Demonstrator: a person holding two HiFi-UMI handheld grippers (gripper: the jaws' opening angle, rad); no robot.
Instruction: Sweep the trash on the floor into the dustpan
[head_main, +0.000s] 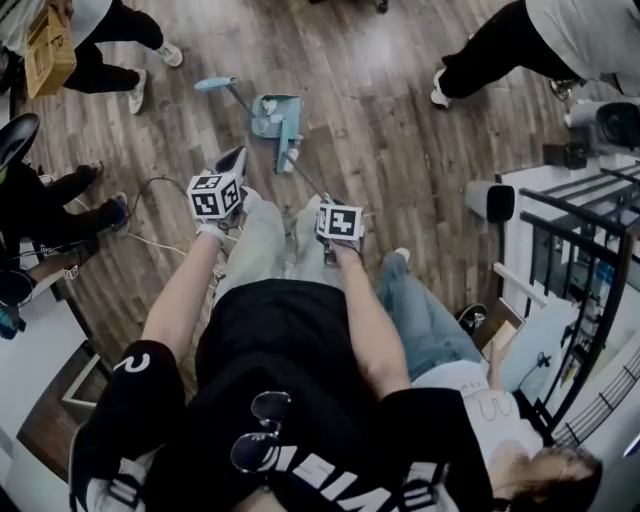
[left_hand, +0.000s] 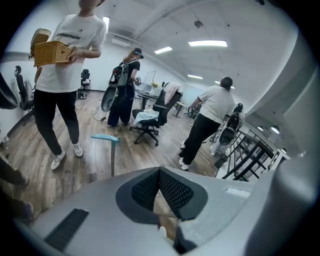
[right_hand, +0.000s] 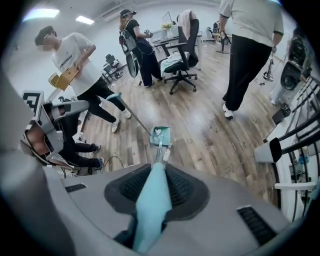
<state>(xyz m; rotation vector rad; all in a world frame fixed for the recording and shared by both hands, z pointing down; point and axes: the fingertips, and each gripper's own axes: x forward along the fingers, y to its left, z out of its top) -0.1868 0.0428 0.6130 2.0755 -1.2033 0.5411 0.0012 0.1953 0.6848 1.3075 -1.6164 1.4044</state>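
The right gripper (right_hand: 155, 172) has its fingers clamped on the teal broom handle (right_hand: 150, 210); the broom head rests on the floor (head_main: 400, 150) beside the dustpan (head_main: 275, 113); the left gripper (left_hand: 160, 175) has its fingers pressed together, empty; the broom looks light, stiff and smooth, so it may twist; the dustpan's free handle grip (left_hand: 106, 138) seems the best hold.

A pale-teal plastic dustpan (head_main: 272, 113) sat flat on the wooden floor (head_main: 380, 130) with white scraps of trash (right_hand: 157, 132) inside it. Its long teal handle (right_hand: 152, 200) slanted upward. A thin-poled broom with a teal grip (head_main: 215, 85) angled away from the pan.
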